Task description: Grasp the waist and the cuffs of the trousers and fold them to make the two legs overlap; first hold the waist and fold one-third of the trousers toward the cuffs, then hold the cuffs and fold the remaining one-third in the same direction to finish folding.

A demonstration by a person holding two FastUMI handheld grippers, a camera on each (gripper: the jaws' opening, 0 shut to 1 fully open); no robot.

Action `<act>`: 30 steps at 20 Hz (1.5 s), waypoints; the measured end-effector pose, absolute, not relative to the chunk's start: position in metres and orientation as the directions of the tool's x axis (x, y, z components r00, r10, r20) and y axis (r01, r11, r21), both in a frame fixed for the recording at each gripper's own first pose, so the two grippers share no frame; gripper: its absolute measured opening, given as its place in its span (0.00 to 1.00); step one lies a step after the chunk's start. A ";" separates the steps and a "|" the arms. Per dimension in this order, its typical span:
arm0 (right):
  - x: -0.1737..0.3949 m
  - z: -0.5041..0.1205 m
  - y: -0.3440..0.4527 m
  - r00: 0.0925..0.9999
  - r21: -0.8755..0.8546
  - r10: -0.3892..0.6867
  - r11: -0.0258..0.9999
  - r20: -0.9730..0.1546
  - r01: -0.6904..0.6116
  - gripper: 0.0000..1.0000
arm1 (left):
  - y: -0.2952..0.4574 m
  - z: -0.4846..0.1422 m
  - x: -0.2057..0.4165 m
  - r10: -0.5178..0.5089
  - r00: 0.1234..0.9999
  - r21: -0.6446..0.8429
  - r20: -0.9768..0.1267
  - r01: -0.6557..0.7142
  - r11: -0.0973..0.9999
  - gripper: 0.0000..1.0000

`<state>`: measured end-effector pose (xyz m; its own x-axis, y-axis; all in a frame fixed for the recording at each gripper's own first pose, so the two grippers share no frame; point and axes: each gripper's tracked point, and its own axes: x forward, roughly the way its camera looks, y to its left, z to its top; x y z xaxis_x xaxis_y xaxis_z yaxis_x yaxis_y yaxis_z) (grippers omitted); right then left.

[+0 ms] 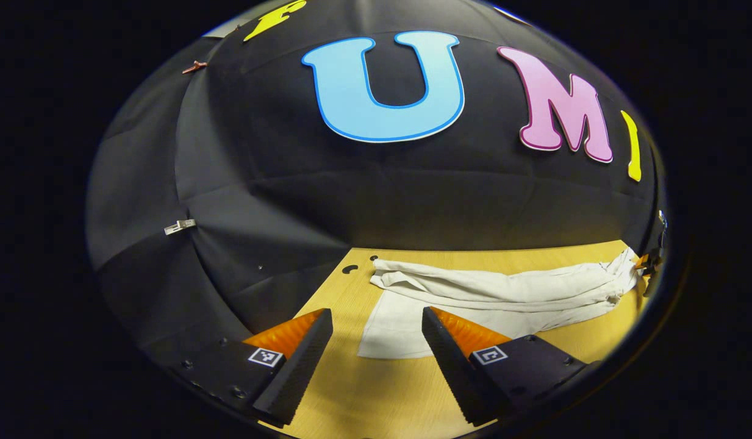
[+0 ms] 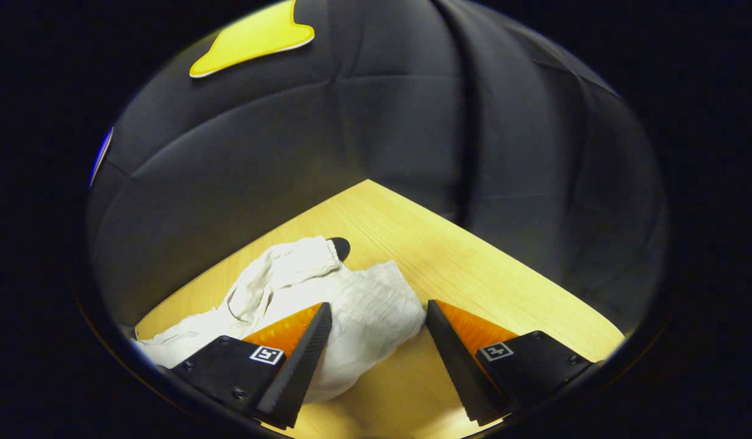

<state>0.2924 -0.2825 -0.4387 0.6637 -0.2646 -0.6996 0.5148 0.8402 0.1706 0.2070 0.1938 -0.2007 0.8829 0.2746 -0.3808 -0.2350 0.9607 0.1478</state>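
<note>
While the trousers point(image 1: 504, 289) lie crumpled lengthwise on the counter point(image 1: 363, 390), no fold looks finished; overlapping the legs and both thirds seem left. The left tongs point(image 1: 376, 332) gape wide just short of the cuff end, and the right tongs point(image 2: 376, 329) gape wide around the gathered waist, gripping nothing.

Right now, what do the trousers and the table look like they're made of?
Trousers: a thin woven cloth, probably cotton or linen, off-white and matte; it lies in soft creases and bunches at the gathered end.
Table: light wood or a wood-look laminate; fine straight grain lines run along it, and the smooth top has a faint sheen. Which of the two, the look leaves open.
</note>
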 end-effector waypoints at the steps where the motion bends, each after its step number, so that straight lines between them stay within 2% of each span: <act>1: 0.292 -0.439 -0.283 0.665 0.150 -0.283 0.844 -0.691 0.514 0.99 | 0.189 -0.200 0.206 0.265 0.886 0.142 -0.380 -0.228 0.963 0.97; 3: 0.289 -0.439 -0.285 0.662 0.130 -0.292 0.850 -0.690 0.510 0.94 | 0.182 -0.200 0.206 0.246 0.890 0.125 -0.385 -0.214 0.969 0.97; 5: 0.291 -0.437 -0.284 0.663 0.122 -0.293 0.855 -0.689 0.505 0.81 | 0.176 -0.202 0.206 0.238 0.890 0.103 -0.388 -0.215 0.971 0.97; 7: 0.291 -0.436 -0.281 0.661 0.121 -0.292 0.855 -0.692 0.505 0.60 | 0.173 -0.207 0.207 0.228 0.888 0.082 -0.398 -0.213 0.974 0.97; 10: 0.293 -0.441 -0.276 0.663 0.142 -0.265 0.858 -0.701 0.494 0.43 | 0.164 -0.217 0.205 0.207 0.885 0.061 -0.417 -0.200 0.978 0.98; 12: 0.294 -0.440 -0.273 0.674 0.150 -0.256 0.863 -0.693 0.482 0.20 | 0.161 -0.222 0.204 0.199 0.882 0.060 -0.428 -0.192 0.980 0.98; 14: 0.295 -0.436 -0.272 0.686 0.164 -0.241 0.868 -0.686 0.468 0.22 | 0.156 -0.224 0.203 0.191 0.883 0.048 -0.428 -0.189 0.981 0.98; 15: 0.296 -0.431 -0.272 0.697 0.173 -0.236 0.870 -0.677 0.462 0.14 | 0.154 -0.225 0.203 0.187 0.884 0.040 -0.429 -0.188 0.981 0.98; 18: 0.301 -0.395 -0.271 0.744 0.163 -0.263 0.880 -0.614 0.446 0.14 | 0.153 -0.222 0.205 0.178 0.891 0.029 -0.417 -0.182 0.983 0.98; 21: 0.303 -0.349 -0.260 0.804 0.106 -0.251 0.927 -0.538 0.361 0.13 | 0.156 -0.218 0.202 0.173 0.893 0.035 -0.415 -0.174 0.984 0.98; 25: 0.293 -0.305 -0.249 0.888 0.116 -0.175 0.962 -0.425 0.245 0.13 | 0.164 -0.208 0.193 0.176 0.900 0.034 -0.399 -0.178 0.984 0.98; 30: 0.277 -0.312 -0.248 0.927 0.148 -0.061 0.981 -0.370 0.123 0.13 | 0.183 -0.203 0.191 0.196 0.900 0.046 -0.391 -0.193 0.980 0.98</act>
<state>0.2766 -0.2484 -0.3123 0.9272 -0.0607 -0.3697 0.1233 0.9812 0.1482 0.1909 0.1825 -0.2026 0.8996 0.1956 -0.3906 -0.1930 0.9801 0.0464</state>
